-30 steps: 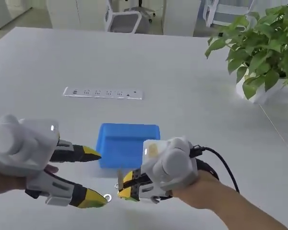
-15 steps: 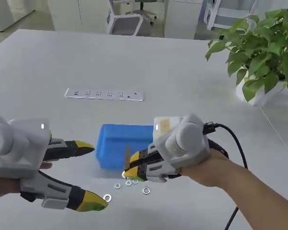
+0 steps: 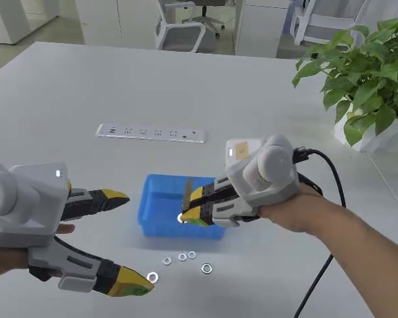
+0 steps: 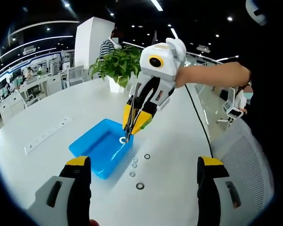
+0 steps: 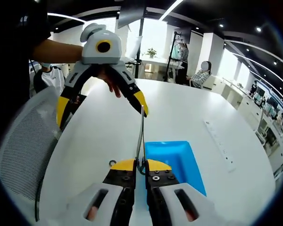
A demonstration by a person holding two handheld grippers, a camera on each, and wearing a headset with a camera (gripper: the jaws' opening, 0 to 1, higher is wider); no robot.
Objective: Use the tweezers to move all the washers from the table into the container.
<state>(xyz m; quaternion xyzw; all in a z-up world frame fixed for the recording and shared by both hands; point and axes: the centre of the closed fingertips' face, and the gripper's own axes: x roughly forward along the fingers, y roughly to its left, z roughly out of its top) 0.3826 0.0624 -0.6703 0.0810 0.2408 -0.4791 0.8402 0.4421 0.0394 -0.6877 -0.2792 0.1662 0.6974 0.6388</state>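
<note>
Relative to the blue container (image 3: 152, 226), the right gripper (image 3: 196, 205) has travelled from above the loose washers (image 3: 206, 268) to over the tray's open top. Its yellow-tipped jaws are clamped on slim metal tweezers (image 3: 188, 197), and a small flat steel washer (image 3: 182, 218) hangs at their points, just inside the container's rim. The tray is glossy plastic, rectangular with rounded corners; its right end is hidden behind the gripper in the head view. Five thin rings lie scattered on the smooth white table (image 3: 265, 106) just in front of the tray, the nearest partly covered by the lower jaw of the left gripper (image 3: 129, 242), which is spread wide and holds nothing. In the right gripper view the tweezers (image 5: 141, 136) narrow to a hairline and the ring at their tip cannot be made out. A flat white power strip (image 3: 150, 132) lies beyond, and a leafy plant (image 3: 371, 73) is cut off at the edge.
</note>
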